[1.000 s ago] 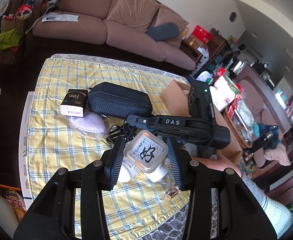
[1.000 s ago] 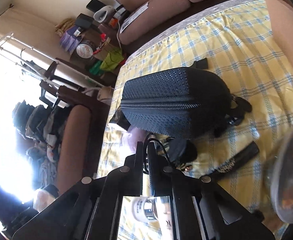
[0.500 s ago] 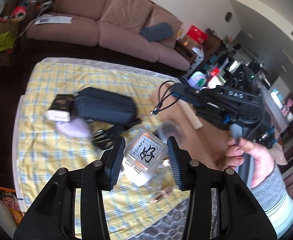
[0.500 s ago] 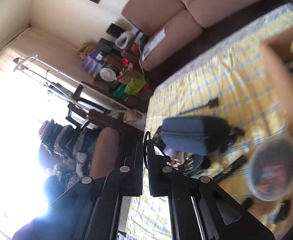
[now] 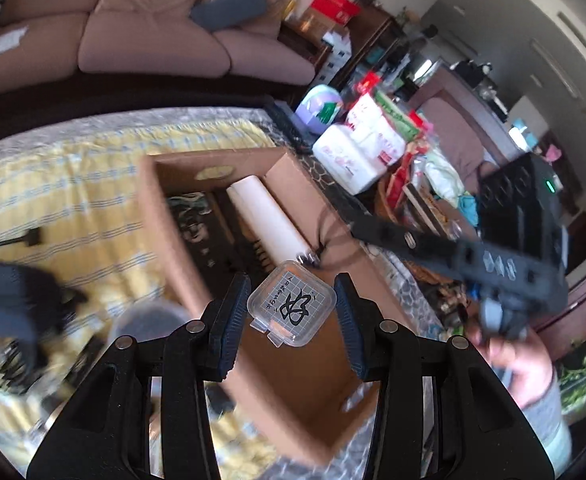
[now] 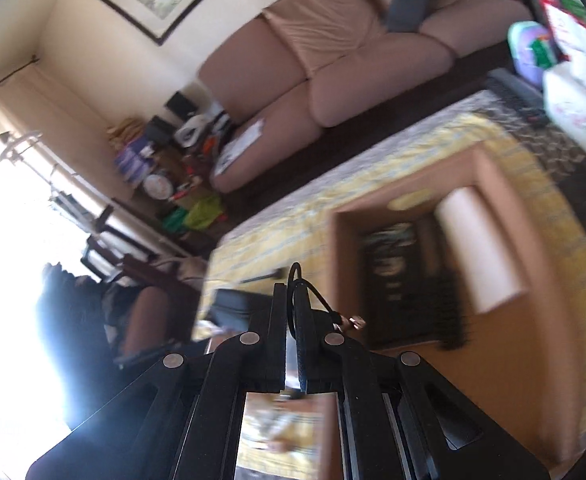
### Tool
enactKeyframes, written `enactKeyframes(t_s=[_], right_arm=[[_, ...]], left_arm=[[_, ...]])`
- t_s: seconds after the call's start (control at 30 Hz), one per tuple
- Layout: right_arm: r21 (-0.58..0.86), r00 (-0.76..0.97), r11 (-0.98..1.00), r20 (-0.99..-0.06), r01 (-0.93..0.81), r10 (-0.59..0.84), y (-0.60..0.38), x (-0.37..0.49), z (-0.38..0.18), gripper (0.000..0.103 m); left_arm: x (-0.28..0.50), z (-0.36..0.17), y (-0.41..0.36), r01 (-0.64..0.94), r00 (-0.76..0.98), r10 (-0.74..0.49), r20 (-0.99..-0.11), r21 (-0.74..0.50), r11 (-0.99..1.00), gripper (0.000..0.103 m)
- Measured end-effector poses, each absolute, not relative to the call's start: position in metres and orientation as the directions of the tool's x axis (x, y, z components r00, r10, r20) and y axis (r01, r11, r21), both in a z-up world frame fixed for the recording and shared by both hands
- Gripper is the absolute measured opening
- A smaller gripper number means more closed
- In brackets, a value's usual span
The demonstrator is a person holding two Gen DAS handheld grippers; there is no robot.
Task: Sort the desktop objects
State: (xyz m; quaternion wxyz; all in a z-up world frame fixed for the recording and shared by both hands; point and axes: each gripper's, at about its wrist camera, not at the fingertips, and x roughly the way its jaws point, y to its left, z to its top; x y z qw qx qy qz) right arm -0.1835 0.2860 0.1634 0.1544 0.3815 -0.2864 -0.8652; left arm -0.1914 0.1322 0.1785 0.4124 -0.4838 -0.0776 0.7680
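Note:
My left gripper (image 5: 291,310) is shut on a small clear plastic box (image 5: 292,303) with a black-ink label, held above the open cardboard box (image 5: 165,224). A white roll (image 5: 267,220) and dark items lie inside that box. My right gripper (image 6: 291,300) is shut on a thin black cord (image 6: 309,294) with a small metal end, held above the near edge of the cardboard box (image 6: 505,216). The right gripper also shows at the right of the left wrist view (image 5: 377,232), over the box's right wall.
A yellow checked cloth (image 5: 53,184) covers the table. A black zipped pouch (image 5: 9,300) and a clear round container (image 5: 145,320) lie left of the box. A sofa (image 6: 353,76) stands beyond the table. Packages (image 5: 357,148) crowd the right side.
Both grippers have swung right, from over the pouch and loose items to above the cardboard box. Each keeps its hold: the left on the plastic box, the right on the cord.

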Motion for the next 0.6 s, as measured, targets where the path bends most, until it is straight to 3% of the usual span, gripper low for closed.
enactKeyframes(t_s=[0.23,0.6], right_arm=[[0.592,-0.65,-0.806,-0.618,-0.014,-0.442,0.346,-0.19,0.13,0.004],[0.594,-0.62,-0.805,-0.632,-0.003,-0.465,0.374,-0.212,0.109,0.005]], left_arm=[[-0.256,0.145,0.203,-0.498,-0.173,0.64,-0.749,-0.494,-0.713,0.04],[-0.299,0.089,0.264,-0.468,-0.183,0.47,-0.864,-0.344,-0.814,0.04]])
